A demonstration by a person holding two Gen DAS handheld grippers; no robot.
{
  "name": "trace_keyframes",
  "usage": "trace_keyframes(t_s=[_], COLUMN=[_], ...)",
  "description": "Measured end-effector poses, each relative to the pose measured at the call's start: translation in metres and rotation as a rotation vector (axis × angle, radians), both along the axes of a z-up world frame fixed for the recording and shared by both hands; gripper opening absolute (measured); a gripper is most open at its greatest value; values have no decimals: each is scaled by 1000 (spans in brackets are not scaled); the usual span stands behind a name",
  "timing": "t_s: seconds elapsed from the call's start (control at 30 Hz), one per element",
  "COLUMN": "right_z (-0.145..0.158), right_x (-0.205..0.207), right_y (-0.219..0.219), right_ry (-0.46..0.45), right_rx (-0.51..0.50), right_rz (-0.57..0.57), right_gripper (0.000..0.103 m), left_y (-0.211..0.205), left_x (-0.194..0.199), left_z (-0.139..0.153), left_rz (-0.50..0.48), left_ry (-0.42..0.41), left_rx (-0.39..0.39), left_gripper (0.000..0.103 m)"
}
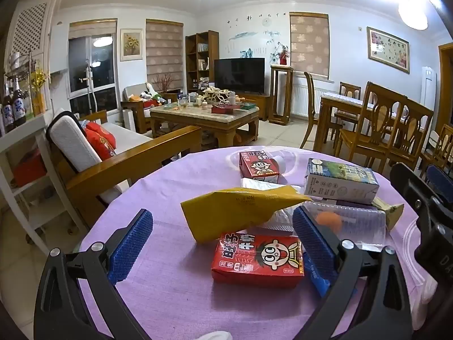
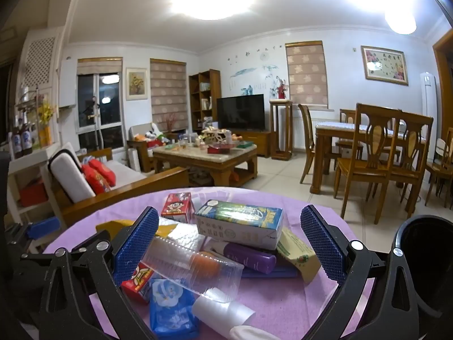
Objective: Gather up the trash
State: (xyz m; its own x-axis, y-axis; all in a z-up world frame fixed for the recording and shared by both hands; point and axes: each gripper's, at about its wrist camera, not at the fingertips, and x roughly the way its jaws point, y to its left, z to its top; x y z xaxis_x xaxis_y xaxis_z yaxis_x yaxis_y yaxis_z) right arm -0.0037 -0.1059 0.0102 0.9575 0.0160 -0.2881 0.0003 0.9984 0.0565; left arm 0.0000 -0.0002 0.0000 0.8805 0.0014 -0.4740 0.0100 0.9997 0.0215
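A pile of trash lies on a round table with a purple cloth [image 1: 170,283]. In the left wrist view my left gripper [image 1: 223,243] is open over a red milk carton [image 1: 257,257] and a yellow packet [image 1: 235,212]. A second red carton [image 1: 259,165], a white-blue box [image 1: 339,181] and a clear plastic cup [image 1: 354,223] lie behind. In the right wrist view my right gripper [image 2: 229,243] is open above the clear cup [image 2: 192,266], the white-blue box [image 2: 240,223], a purple tube [image 2: 249,256] and a blue tissue pack [image 2: 170,303].
A black bin [image 2: 424,269] stands at the right of the table. A wooden sofa [image 1: 119,153] lies beyond the table's left edge, a coffee table [image 1: 206,116] behind it, and dining chairs [image 1: 376,130] to the right. A white shelf [image 1: 25,153] stands at far left.
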Motion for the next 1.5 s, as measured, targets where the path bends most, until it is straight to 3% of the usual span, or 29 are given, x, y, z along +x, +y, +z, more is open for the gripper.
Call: trace_keyframes(t_s=[1.5], right_z=[0], right_x=[0], right_y=[1], right_ry=[3], right_rx=[-1], right_rz=[-3], right_gripper=[99], left_y=[0], left_x=[1], left_z=[0], left_rz=[1], left_ry=[12], left_rx=[-14], left_gripper=[98])
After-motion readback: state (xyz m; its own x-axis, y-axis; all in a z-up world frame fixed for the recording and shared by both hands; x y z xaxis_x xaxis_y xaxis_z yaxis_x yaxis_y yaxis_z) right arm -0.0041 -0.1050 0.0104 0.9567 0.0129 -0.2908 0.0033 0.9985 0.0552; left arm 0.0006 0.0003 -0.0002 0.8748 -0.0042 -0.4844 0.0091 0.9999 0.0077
